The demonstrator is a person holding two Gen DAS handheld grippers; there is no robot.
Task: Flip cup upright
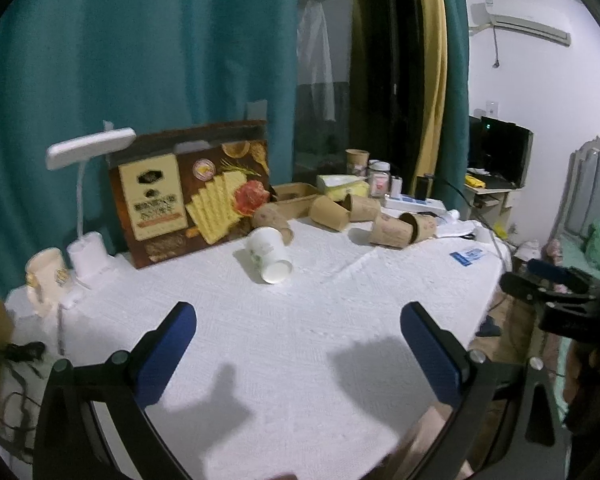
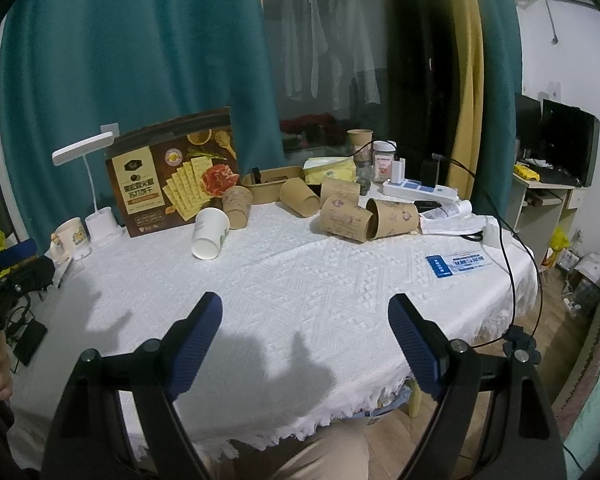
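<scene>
Brown cups [image 2: 342, 216] lie behind the white cup [image 2: 210, 233].

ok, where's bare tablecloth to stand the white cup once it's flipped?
Free: the broad stretch of tablecloth between the tipped white paper cup, the blue card and the open right gripper; the near edge by the left gripper too. Crowded: the back, with brown paper cups, cracker box and desk lamp.

Tablecloth [image 2: 300, 280]: white, woven geometric relief; tipped cup [image 2: 210, 234]: white with green print; remaining cups [image 2: 346, 218]: brown, printed; curtain [image 2: 120, 60]: teal; gripper pads [image 2: 192, 350]: blue.
</scene>
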